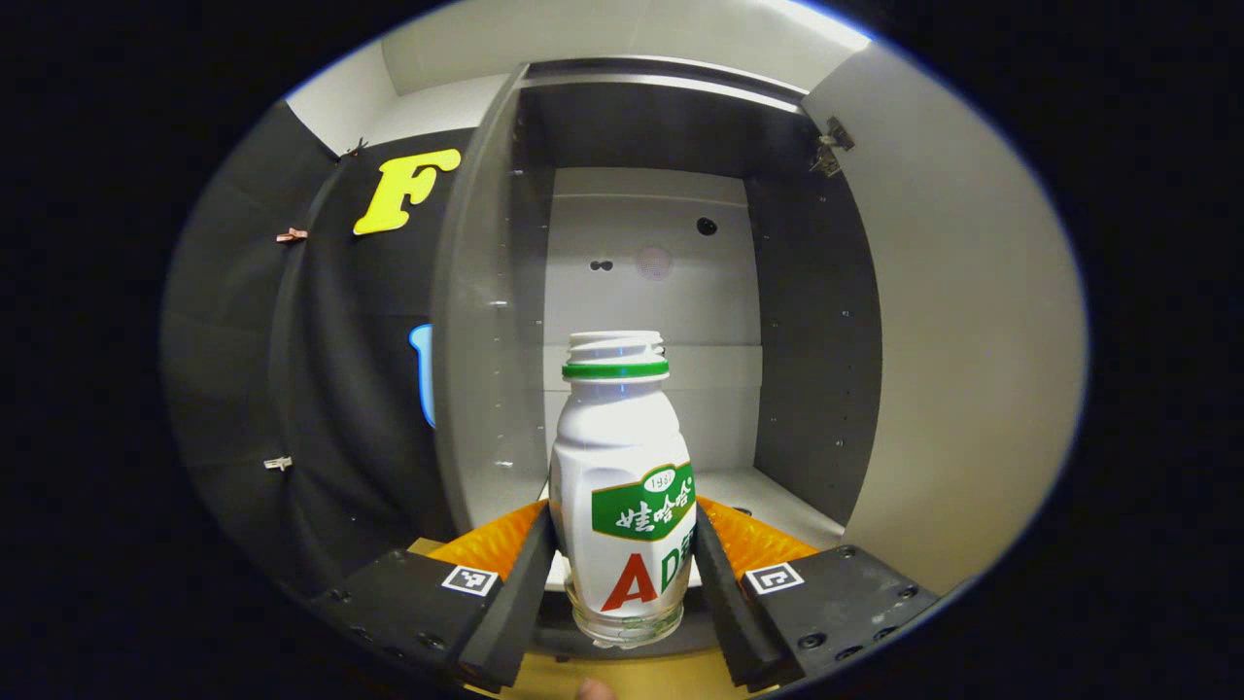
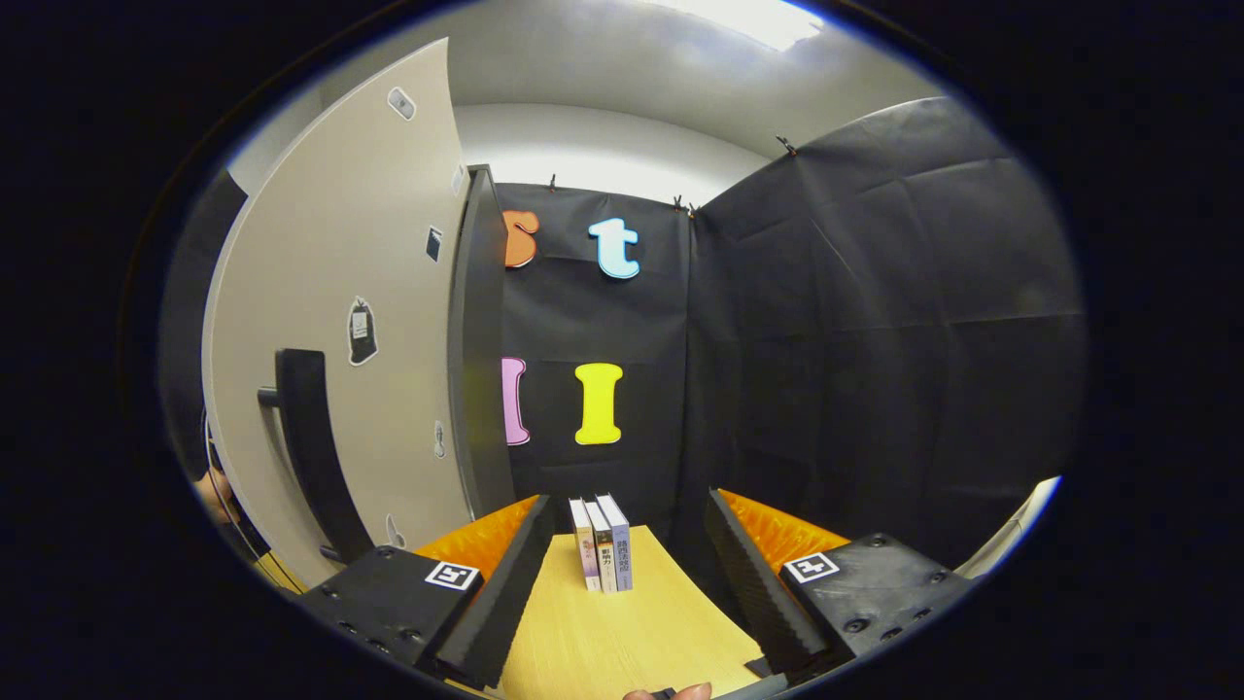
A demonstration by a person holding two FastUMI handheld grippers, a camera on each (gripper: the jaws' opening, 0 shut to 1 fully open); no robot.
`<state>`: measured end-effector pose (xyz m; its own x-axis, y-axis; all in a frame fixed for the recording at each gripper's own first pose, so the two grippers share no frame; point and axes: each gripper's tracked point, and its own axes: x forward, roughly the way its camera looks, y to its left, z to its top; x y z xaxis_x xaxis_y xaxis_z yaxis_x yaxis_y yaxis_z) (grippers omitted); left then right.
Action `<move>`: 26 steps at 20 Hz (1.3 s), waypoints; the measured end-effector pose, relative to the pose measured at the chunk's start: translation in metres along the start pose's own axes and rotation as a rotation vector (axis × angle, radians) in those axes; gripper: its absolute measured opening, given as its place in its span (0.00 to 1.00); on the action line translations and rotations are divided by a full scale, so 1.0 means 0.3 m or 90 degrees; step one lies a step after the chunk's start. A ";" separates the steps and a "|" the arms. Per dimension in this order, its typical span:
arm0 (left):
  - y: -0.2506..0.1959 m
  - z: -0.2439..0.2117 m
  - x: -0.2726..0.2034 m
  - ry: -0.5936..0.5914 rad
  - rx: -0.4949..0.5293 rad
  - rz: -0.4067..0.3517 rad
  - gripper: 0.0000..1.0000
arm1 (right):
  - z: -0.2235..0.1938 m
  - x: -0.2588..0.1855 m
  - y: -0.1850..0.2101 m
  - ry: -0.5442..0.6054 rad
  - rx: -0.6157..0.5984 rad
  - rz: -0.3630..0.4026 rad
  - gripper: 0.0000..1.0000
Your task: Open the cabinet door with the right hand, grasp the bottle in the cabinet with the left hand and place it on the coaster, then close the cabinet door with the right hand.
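Note:
A white bottle [image 1: 627, 486] with a green neck ring, a green and red label and no cap stands upright between the fingers of my left gripper [image 1: 625, 515], which is shut on its lower body. Just behind it is the grey cabinet [image 1: 651, 292], its inside bare, with the door [image 1: 962, 321] swung out to the right. In the right gripper view the same door [image 2: 340, 292] rises at the left with its black bar handle [image 2: 311, 447]. My right gripper [image 2: 629, 506] is open, holds nothing, and stays apart from the handle.
Three small books [image 2: 603, 544] stand upright on the wooden table [image 2: 622, 632] ahead of the right gripper. The black cloth wall [image 2: 875, 340] closes off the back and right. A hand [image 2: 209, 491] shows at the left edge by the door.

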<state>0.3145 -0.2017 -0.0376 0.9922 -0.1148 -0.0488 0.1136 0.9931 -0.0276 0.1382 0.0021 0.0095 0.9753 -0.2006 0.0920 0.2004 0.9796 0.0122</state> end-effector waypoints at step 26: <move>0.002 -0.008 0.020 -0.008 0.003 0.043 0.77 | 0.063 -0.053 0.057 -0.022 0.001 0.017 0.99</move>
<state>0.3205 -0.2017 -0.0402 0.9982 -0.0470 -0.0371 0.0463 0.9987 -0.0194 0.1244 0.0222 0.0271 0.9765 -0.1741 0.1273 0.1742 0.9847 0.0101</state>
